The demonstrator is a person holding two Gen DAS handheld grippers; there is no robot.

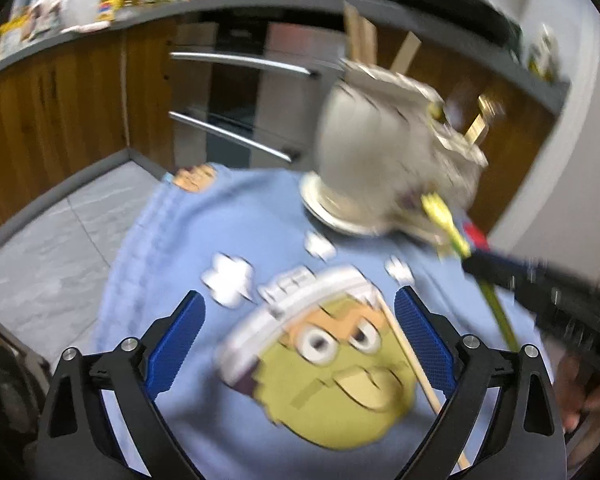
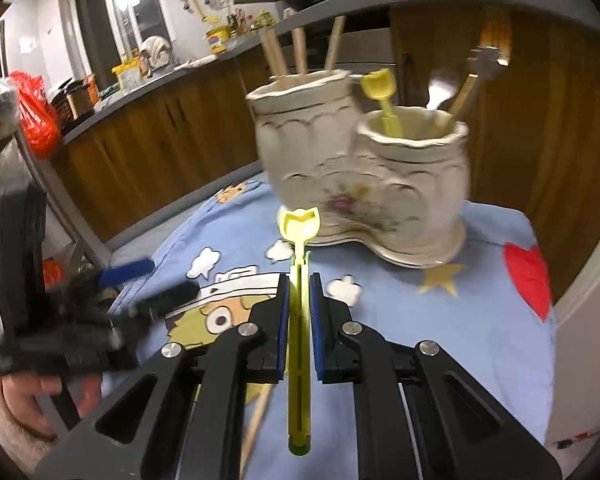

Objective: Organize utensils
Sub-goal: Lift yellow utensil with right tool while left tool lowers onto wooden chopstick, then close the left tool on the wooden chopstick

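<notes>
Clamped between the blue pads of the right gripper (image 2: pixel 299 292) is a yellow-green plastic fork (image 2: pixel 299 240), its jaws drawn in until only the thin handle separates them; the handle runs straight back toward six o'clock and the tulip-shaped head sticks out past the fingertips toward twelve. Just beyond that head, at about one o'clock in the right wrist view, stands the cream ceramic utensil holder (image 2: pixel 364 184), a two-cup piece resting on the blue cartoon-print cloth (image 2: pixel 440 320). Its taller cup at eleven o'clock holds wooden chopsticks (image 2: pixel 300 46); the lower cup at one o'clock holds a second yellow fork (image 2: pixel 382 92), a metal spoon (image 2: pixel 440 88) and a gold-handled metal fork (image 2: pixel 476 76). The left gripper (image 1: pixel 300 340) hangs over the cloth with its jaws spread wide and nothing between the pads, only the printed cartoon face showing beneath them. One loose wooden chopstick (image 1: pixel 416 376) lies on the cloth, passing close by the left gripper's right-hand finger from about one o'clock down to five. A hand (image 2: pixel 28 396) grips the left tool at eight o'clock in the right wrist view. Both views are smeared by motion.
</notes>
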